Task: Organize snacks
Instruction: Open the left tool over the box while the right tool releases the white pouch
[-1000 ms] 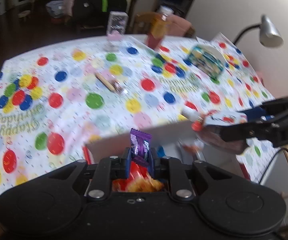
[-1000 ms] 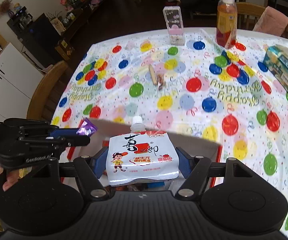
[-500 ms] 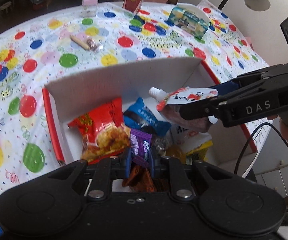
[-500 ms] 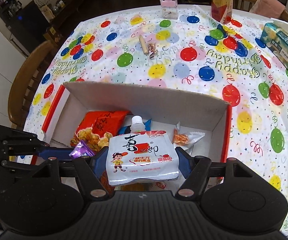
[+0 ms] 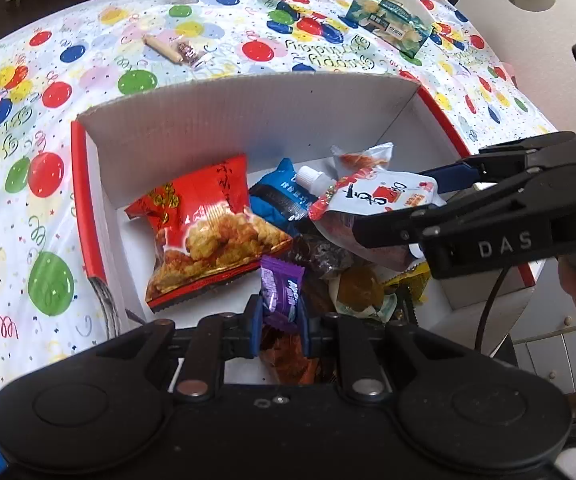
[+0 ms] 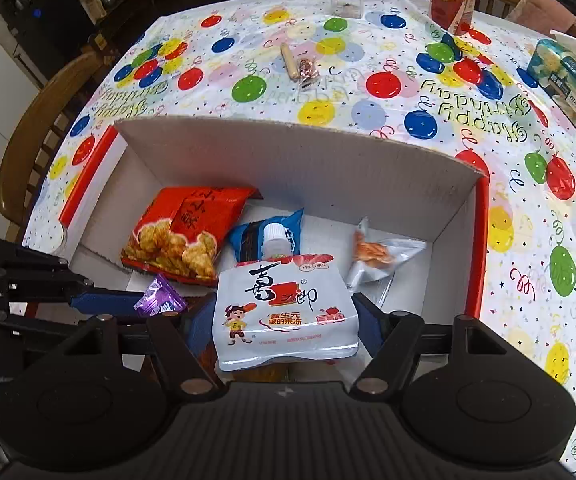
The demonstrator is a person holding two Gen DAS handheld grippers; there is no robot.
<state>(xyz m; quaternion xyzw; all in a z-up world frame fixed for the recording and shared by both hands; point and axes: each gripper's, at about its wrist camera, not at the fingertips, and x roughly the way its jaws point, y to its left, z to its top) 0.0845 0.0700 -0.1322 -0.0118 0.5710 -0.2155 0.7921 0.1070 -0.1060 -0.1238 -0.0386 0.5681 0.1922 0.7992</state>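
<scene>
Above the cardboard box [image 6: 295, 160], a purple candy [image 5: 280, 294] is pinched by the left gripper [image 5: 280, 320], while a jelly pouch [image 6: 286, 312] is clamped by the right gripper [image 6: 284, 324].

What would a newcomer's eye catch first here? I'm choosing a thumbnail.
The white jelly pouch clamped in the right gripper fills the foreground over the open cardboard box. Beside it, the left gripper holds a purple candy near the red snack bag, all against the balloon-print tablecloth.

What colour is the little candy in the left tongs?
Purple, with shiny silver lettering. The candy shows best in the left wrist view, pinched in the left tongs.
</scene>
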